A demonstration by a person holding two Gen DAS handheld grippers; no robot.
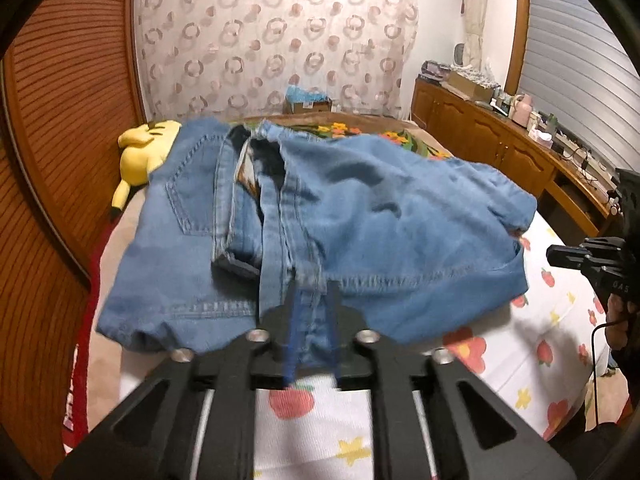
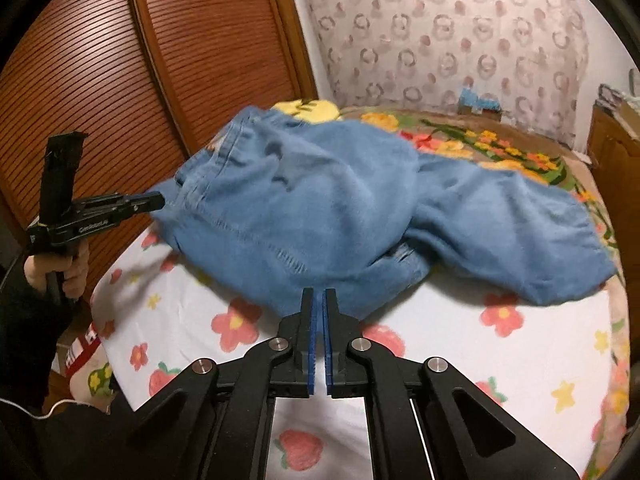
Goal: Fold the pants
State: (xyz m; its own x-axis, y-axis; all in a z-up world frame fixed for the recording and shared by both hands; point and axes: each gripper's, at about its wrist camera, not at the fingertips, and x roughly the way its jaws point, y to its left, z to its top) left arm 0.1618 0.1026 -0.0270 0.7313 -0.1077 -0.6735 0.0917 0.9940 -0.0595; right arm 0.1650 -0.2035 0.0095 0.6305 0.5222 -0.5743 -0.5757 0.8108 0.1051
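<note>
Denim: one pair of blue pants [image 1: 320,216] lies bunched on the floral bed [image 2: 440,360]. Left claw [image 1: 313,304], level, is clamped on the near edge. Right claw [image 2: 319,300], level, is closed, empty, just beside the pants.

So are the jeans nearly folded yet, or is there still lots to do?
Not nearly. The jeans lie bunched on the flowery sheet, with one leg flopped sideways, so no neat fold shows yet. In hand: the left gripper is pinching the near denim edge, while the right gripper is shut beside the cloth, holding nothing. Left: flatten, line up the legs, fold.
</note>
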